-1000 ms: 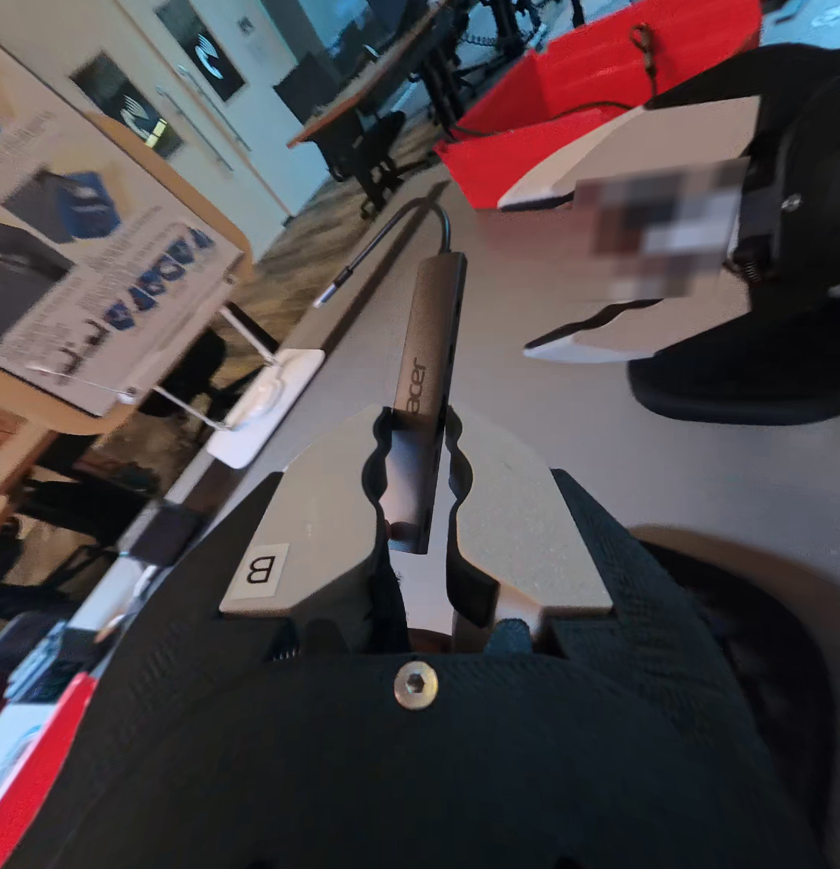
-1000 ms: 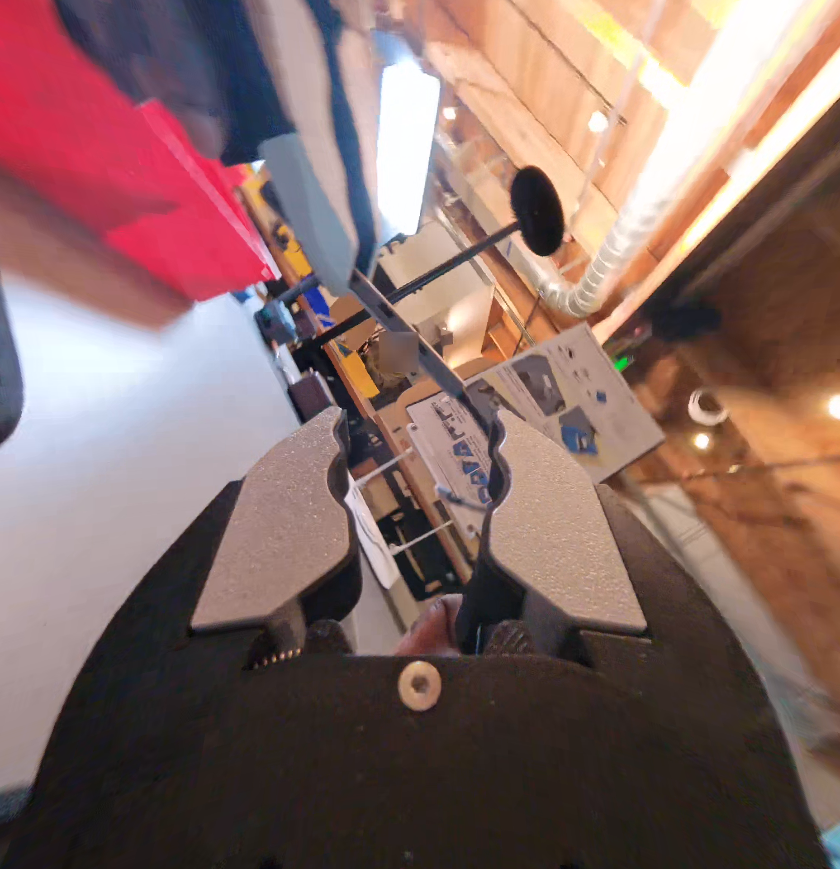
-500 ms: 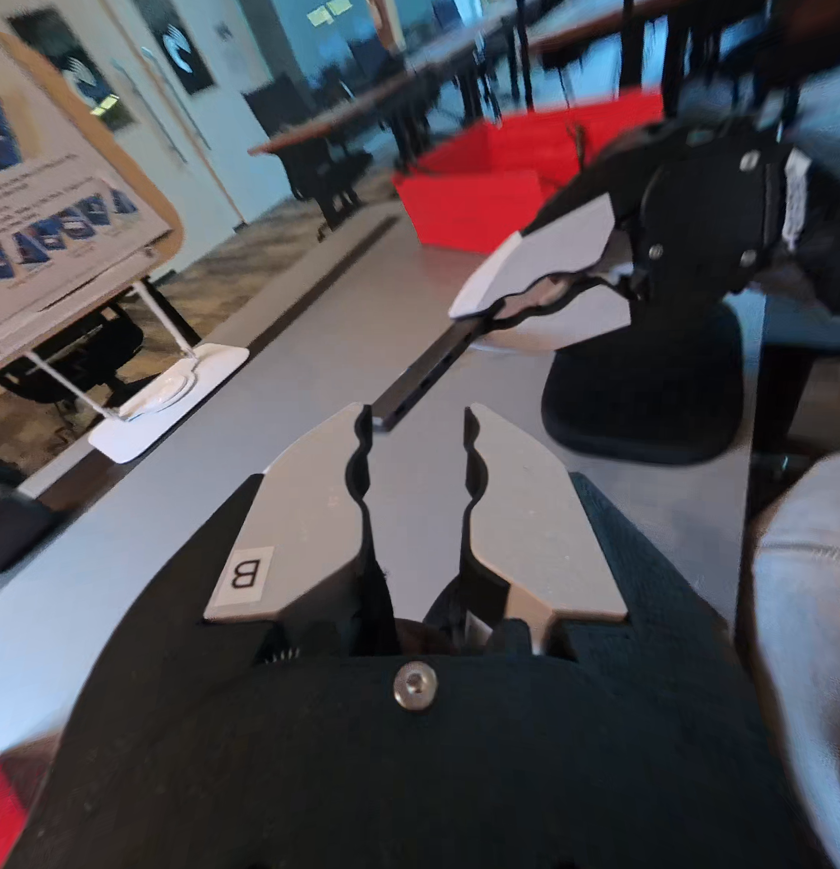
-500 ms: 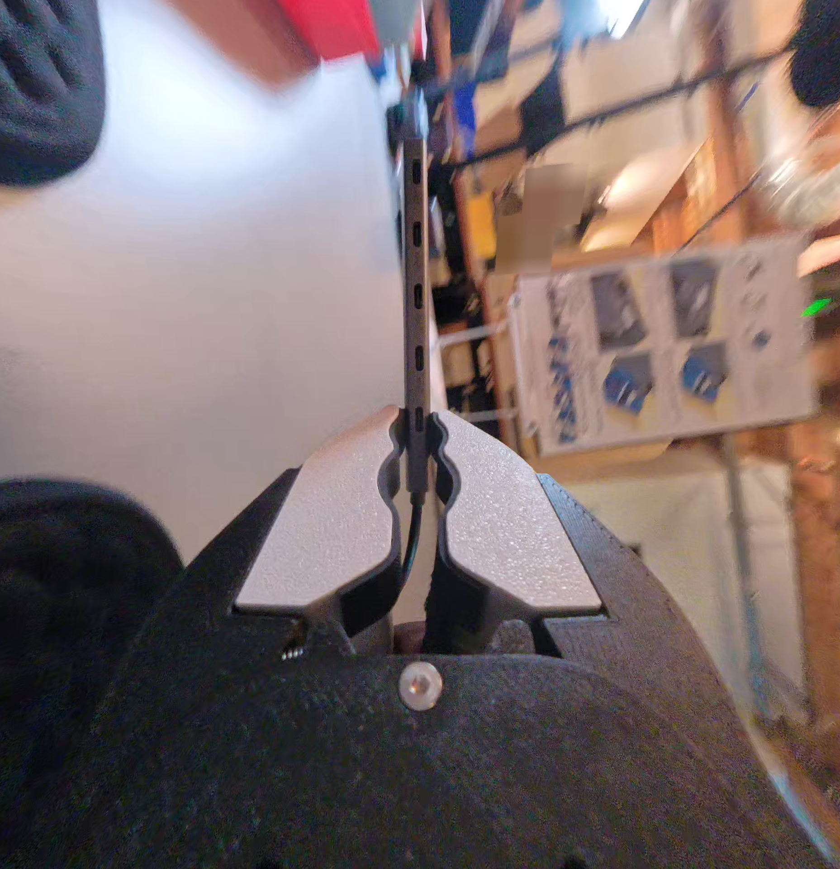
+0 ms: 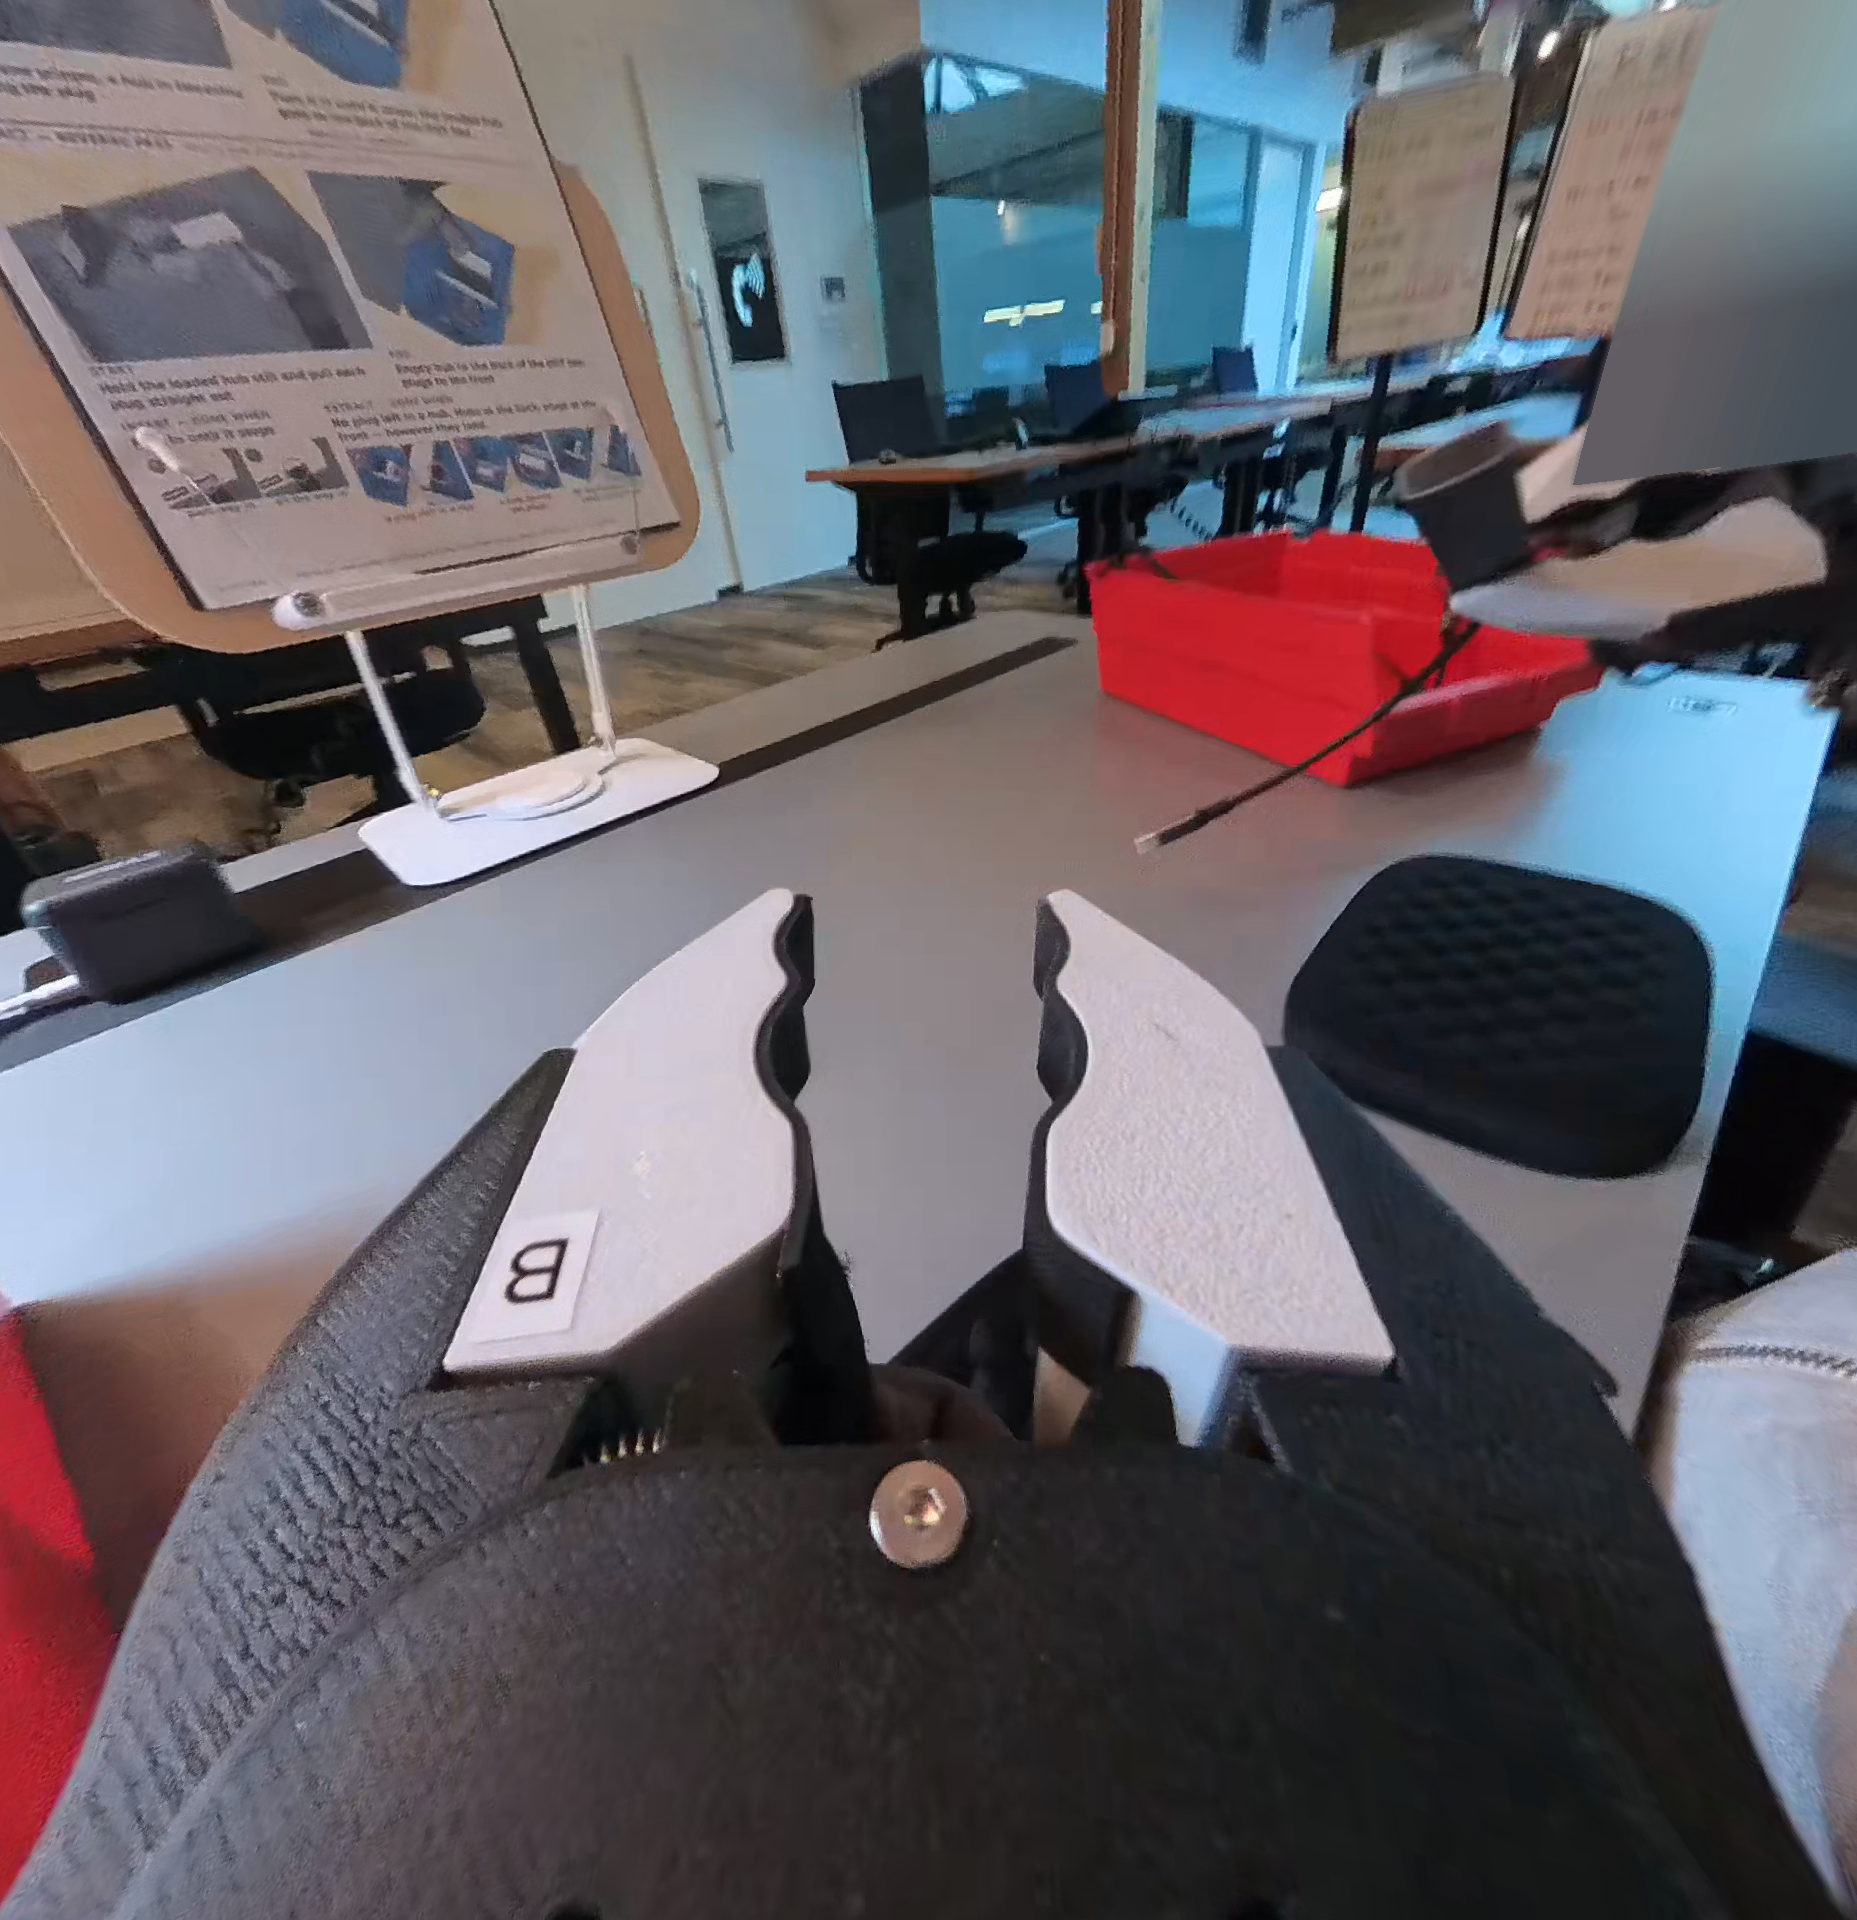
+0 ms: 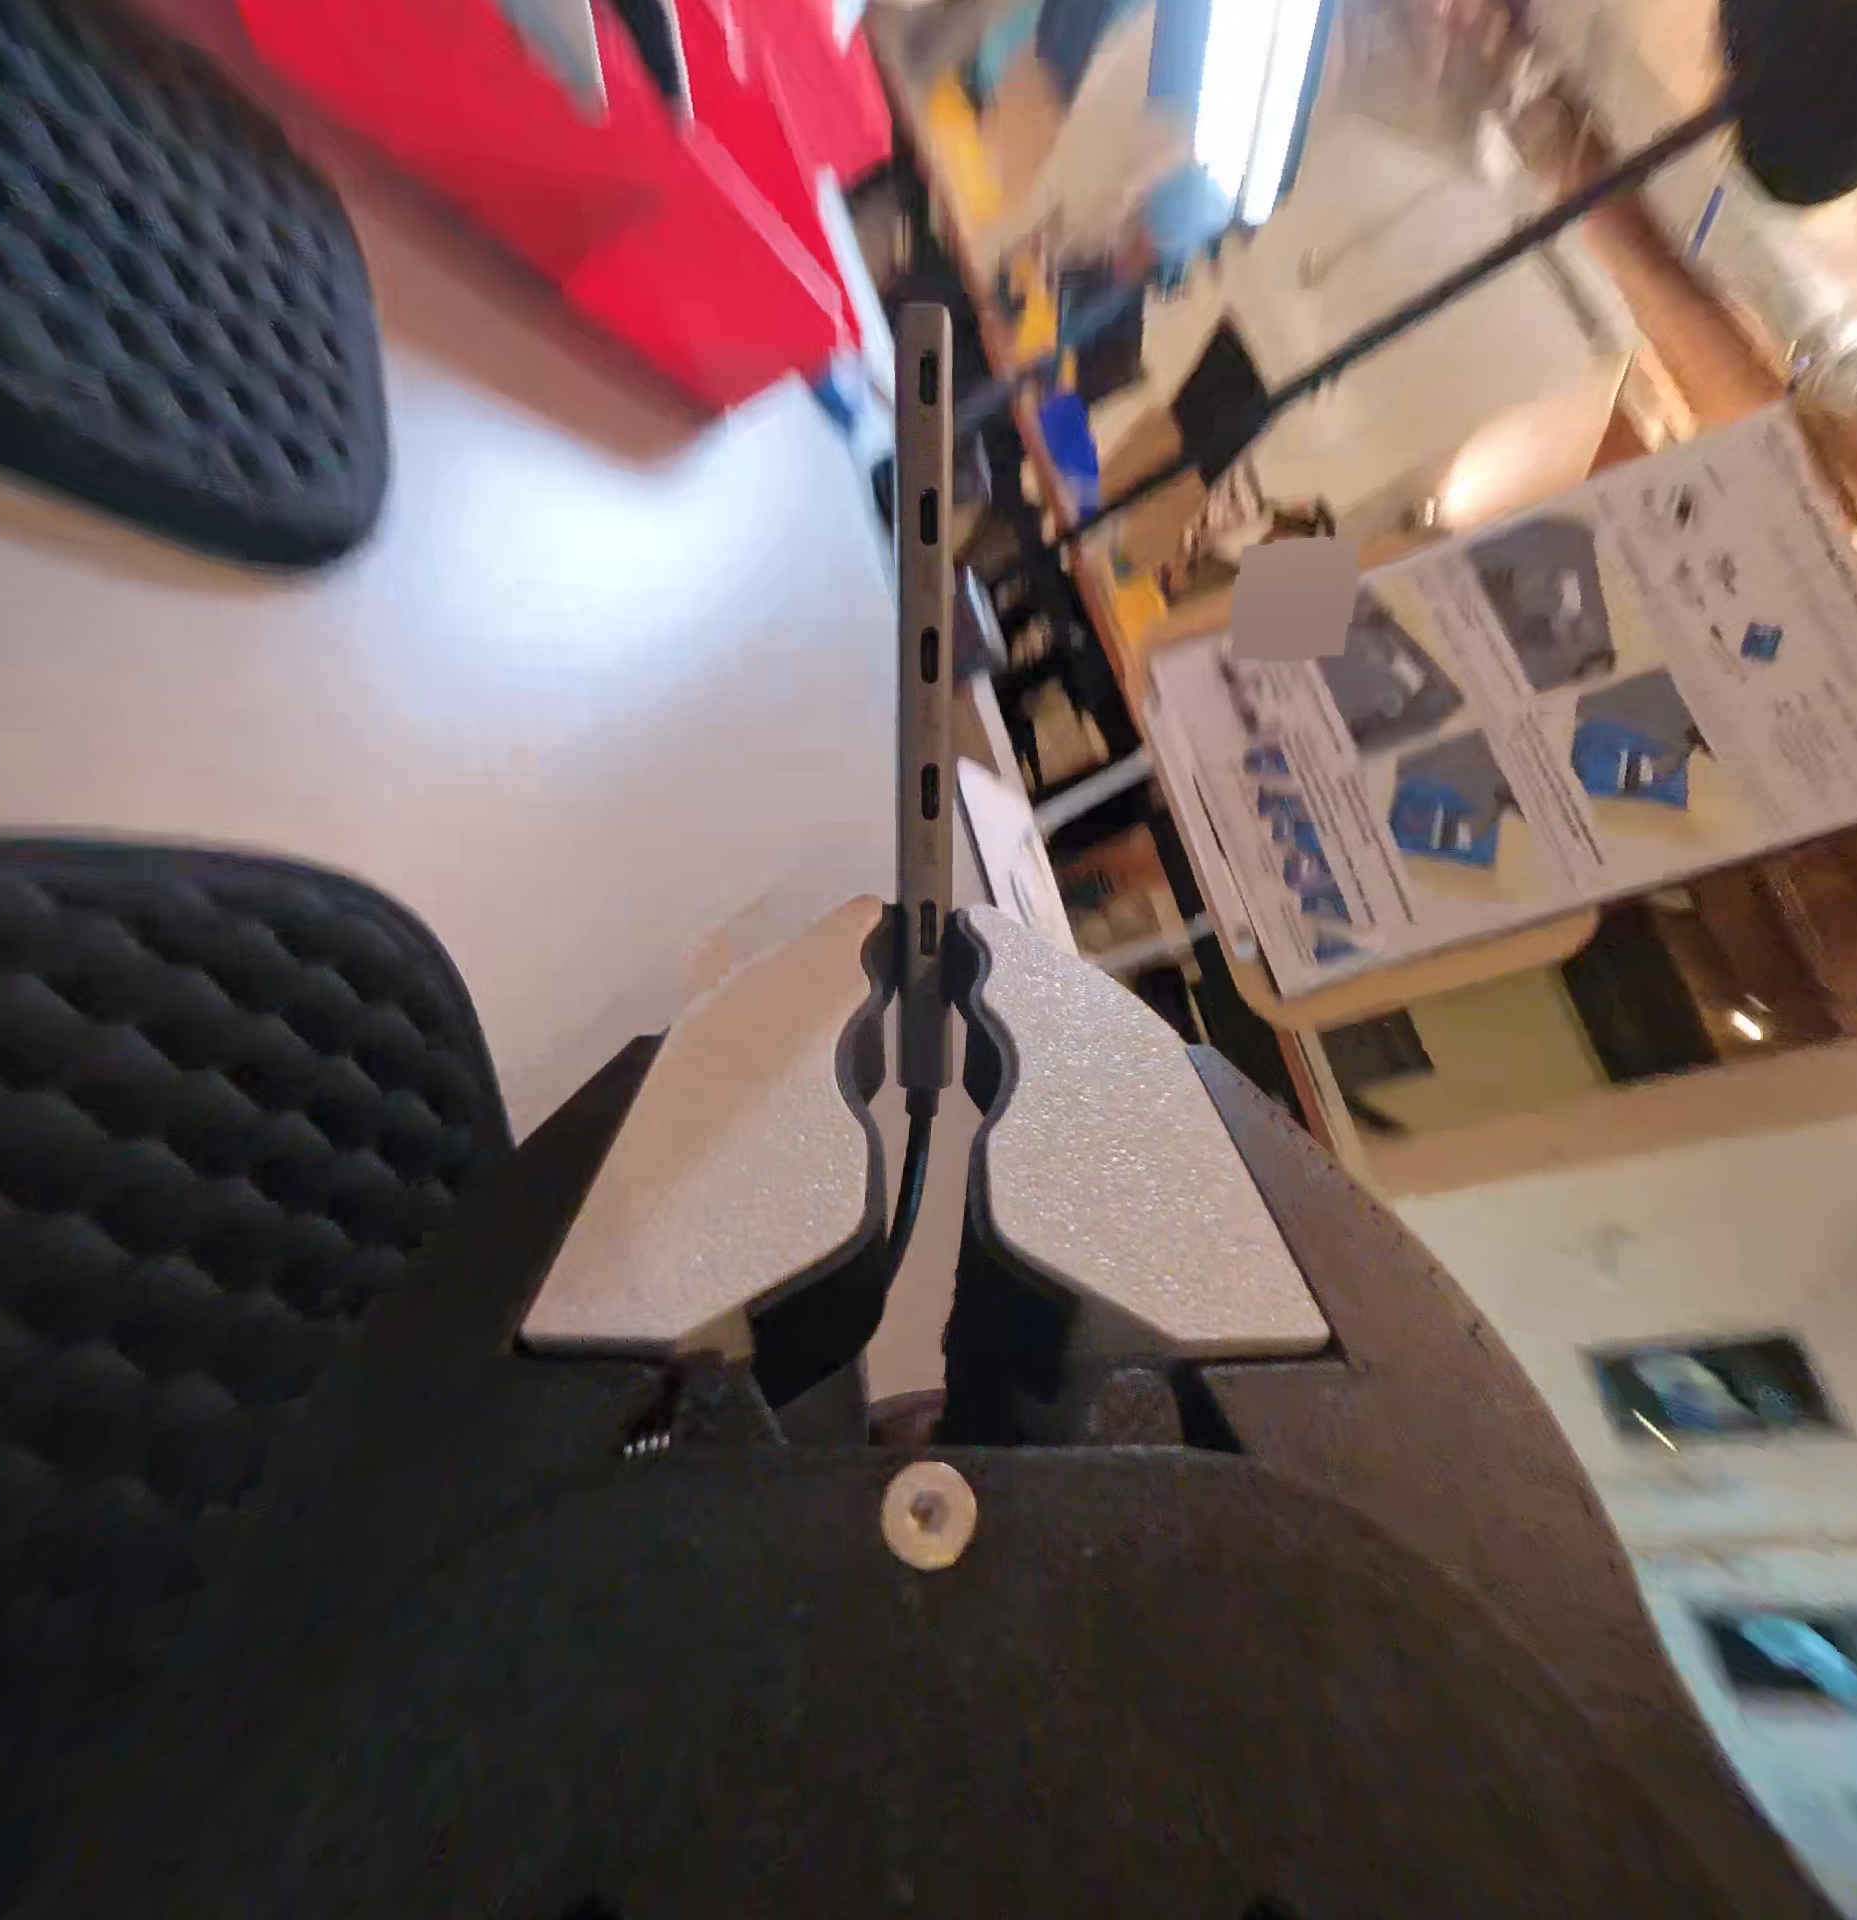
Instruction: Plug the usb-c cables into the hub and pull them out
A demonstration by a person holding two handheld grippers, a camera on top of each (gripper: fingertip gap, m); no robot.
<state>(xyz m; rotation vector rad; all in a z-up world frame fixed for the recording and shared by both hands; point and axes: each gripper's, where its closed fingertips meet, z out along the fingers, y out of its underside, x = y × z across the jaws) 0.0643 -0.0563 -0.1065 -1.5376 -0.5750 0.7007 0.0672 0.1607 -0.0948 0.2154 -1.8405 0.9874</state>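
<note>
In the right wrist view my right gripper [image 6: 926, 935] is shut on the cable end of a slim grey USB hub [image 6: 924, 623]. Both pads press its flat sides. The hub sticks out ahead with a row of several open ports facing me. Its black cable [image 6: 908, 1174] runs back between the fingers. In the left wrist view my left gripper [image 5: 924, 925] is open and empty above the grey table [image 5: 903, 790]. The right gripper [image 5: 1630, 592] shows at the upper right there, off the table. A black cable [image 5: 1308, 769] hangs from it, its plug tip just above the table.
A red bin [image 5: 1319, 644] stands at the back right of the table. A black honeycomb pad [image 5: 1495, 1008] lies to the right of my left gripper. A white stand [image 5: 539, 800] holding an instruction sheet is at the back left, with a small black box [image 5: 124, 914] to its left. Tip to tip, the grippers are about 25 cm apart.
My left gripper let go of the hub, opened and drew back. My right gripper closed on the hub's cable end and lifted it off the table.
</note>
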